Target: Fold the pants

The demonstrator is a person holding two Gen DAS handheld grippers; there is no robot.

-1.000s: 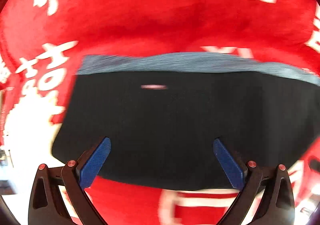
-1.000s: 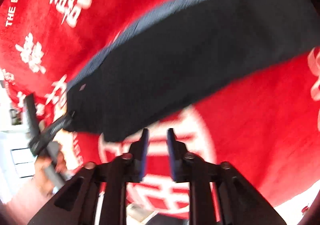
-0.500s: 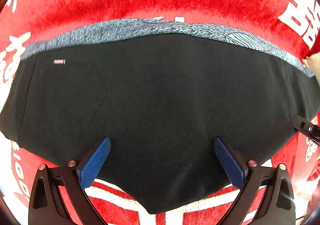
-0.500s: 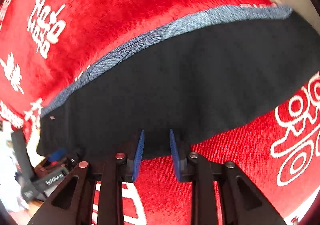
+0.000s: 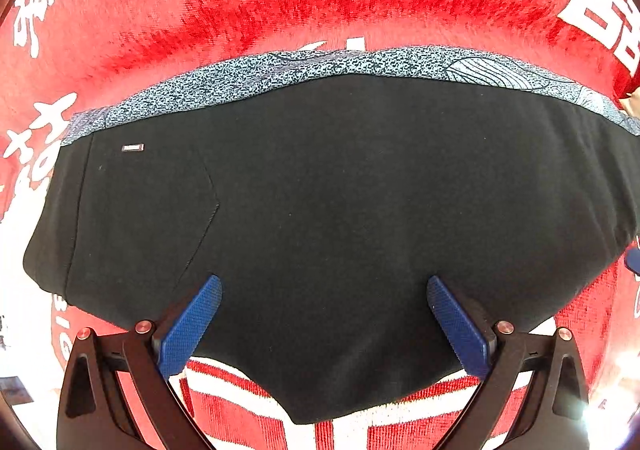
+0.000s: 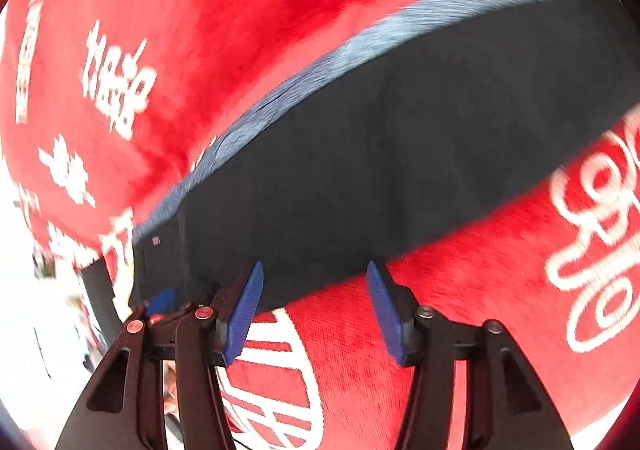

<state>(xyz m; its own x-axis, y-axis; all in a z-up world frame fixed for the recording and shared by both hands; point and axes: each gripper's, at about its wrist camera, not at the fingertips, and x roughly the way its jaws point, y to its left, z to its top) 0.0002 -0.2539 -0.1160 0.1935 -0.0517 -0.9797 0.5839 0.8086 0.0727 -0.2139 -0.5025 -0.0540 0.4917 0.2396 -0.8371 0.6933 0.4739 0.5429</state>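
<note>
Black pants lie folded flat on the red cloth, with a grey-blue patterned band along the far edge and a small label at the left. My left gripper hangs open and wide over their near edge, nothing between its pads. In the right wrist view the pants run diagonally. My right gripper is at their near edge with its jaws opening; the pads press on nothing. The left gripper's blue pad shows at the pants' left end.
A red plush cloth with white characters covers the whole surface under the pants. It ends at the left of the right wrist view, where a bright white area lies beyond the edge.
Both views have closed in on the pants, which now fill the left wrist view. The right gripper's jaws, narrow before, have spread apart. The left gripper has stayed open.
</note>
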